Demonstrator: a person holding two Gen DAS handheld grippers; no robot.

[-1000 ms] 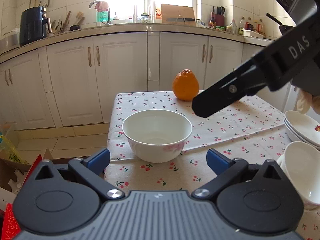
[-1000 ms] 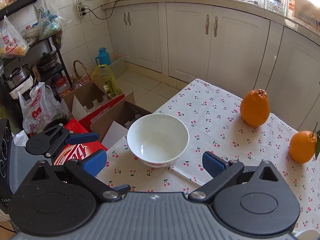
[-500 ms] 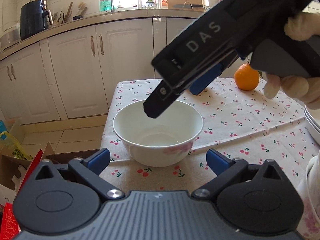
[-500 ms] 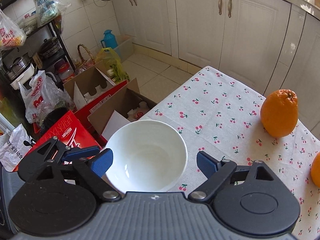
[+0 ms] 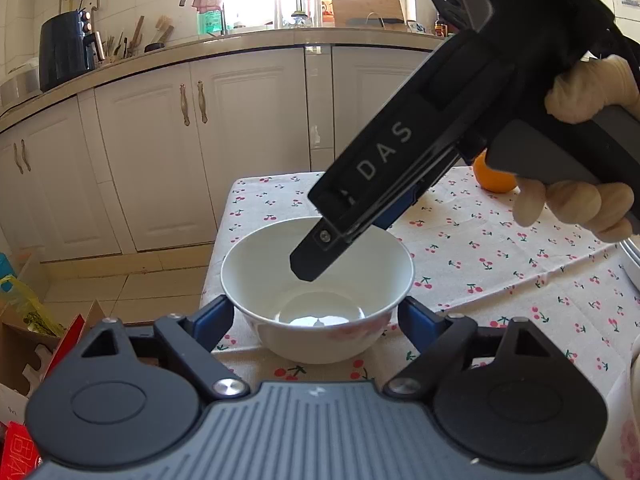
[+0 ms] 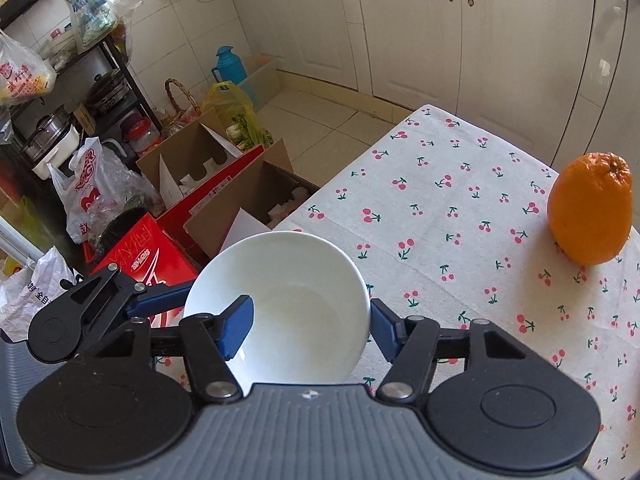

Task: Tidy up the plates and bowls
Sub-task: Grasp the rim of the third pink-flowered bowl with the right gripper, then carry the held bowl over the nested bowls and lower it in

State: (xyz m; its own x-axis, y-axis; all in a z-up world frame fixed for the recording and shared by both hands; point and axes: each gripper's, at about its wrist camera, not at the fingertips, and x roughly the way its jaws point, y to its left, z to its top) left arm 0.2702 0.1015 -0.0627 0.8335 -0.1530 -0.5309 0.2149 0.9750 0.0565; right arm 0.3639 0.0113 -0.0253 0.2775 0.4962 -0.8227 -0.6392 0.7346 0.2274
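A white bowl (image 5: 256,280) stands near the corner of the cherry-print tablecloth (image 5: 480,272). My left gripper (image 5: 316,318) straddles it low down, its jaws closing, and both blue pads lie against the outer sides. In the right wrist view the bowl (image 6: 304,292) lies under my right gripper (image 6: 310,330), which comes down from above with its jaws closing. The right gripper's left pad (image 6: 238,328) is inside the bowl. Its right pad (image 6: 382,332) sits just outside the rim, so the bowl's right wall is between them. The left gripper's finger (image 6: 160,300) reaches the bowl's left side.
An orange (image 6: 590,208) sits further in on the table. A stack of plates (image 5: 632,256) shows at the right edge. A gloved hand (image 5: 580,92) holds the right gripper. Open cardboard boxes (image 6: 240,200) and bags stand on the floor just past the table edge beside the bowl.
Both pairs of jaws have narrowed around the bowl. The right gripper came down over it, putting one finger inside. The left gripper moved closer to the bowl.
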